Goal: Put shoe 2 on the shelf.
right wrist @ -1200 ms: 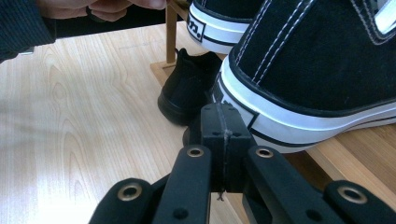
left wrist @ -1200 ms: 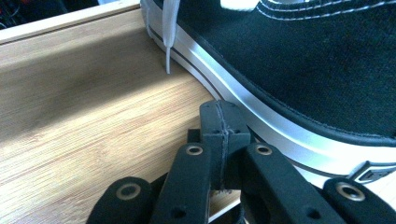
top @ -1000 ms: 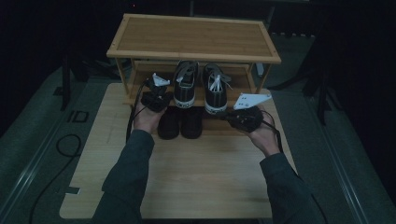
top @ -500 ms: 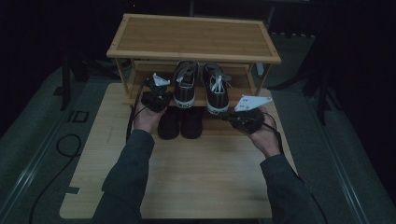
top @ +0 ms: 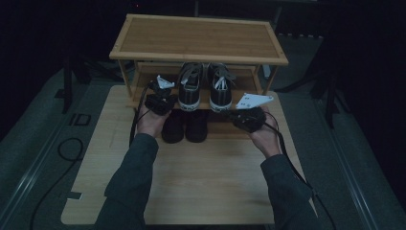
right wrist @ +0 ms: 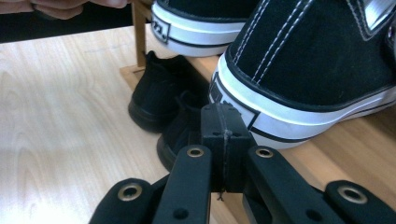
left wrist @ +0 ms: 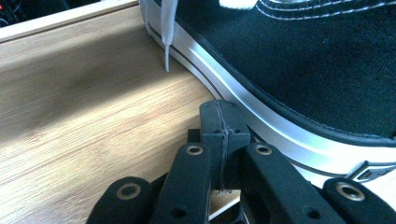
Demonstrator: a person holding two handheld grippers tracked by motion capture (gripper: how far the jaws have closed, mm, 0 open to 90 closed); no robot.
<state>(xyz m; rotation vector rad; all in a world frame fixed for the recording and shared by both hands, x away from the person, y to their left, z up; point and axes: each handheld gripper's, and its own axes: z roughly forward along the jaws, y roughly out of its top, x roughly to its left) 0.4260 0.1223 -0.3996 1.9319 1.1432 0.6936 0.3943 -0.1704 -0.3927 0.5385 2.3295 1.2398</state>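
Left tool (left wrist: 221, 122) jaws together, beside left sneaker (left wrist: 299, 70) on shelf (left wrist: 79, 107). Right tool (right wrist: 222, 122) jaws together, at right sneaker's (right wrist: 317, 65) heel.

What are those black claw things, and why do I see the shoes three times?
A person holds a grabbing tool in each hand: the left claw and the right claw. One camera looks down from above. Two more ride on the tools, so you see shoes up close. A wooden shoe rack stands on the table. Two black-and-white sneakers sit on its shelf, and two dark shoes lie below. Both claws are closed and hold nothing; they sit beside the sneakers.
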